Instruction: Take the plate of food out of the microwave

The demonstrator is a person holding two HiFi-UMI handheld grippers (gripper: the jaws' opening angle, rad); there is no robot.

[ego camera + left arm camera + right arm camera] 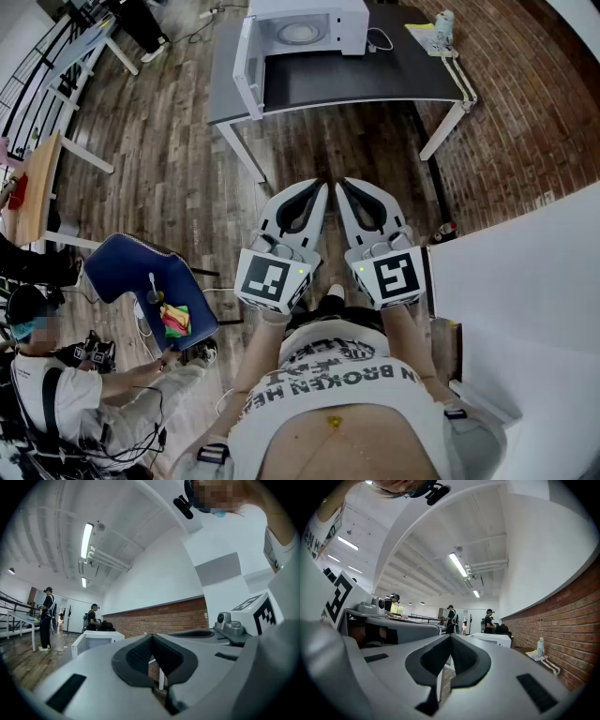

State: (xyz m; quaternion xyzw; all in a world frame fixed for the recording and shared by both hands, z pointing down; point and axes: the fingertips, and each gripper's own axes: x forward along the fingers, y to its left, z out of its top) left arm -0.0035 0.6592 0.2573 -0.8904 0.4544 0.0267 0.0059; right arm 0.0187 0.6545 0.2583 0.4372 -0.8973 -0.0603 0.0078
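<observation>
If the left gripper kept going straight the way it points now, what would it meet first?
Nothing near: open floor lies ahead of the shut left gripper. Farther on its line likely meets the table front, right of the open microwave; height is unclear.

Left gripper (322,187) and right gripper (341,185) are grey, black-padded.

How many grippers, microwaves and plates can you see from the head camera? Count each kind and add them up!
Grippers: 2, the left gripper and the right gripper
Microwaves: 1, the microwave, door open
Plates: 1, the plate inside it
Total: 4
</observation>
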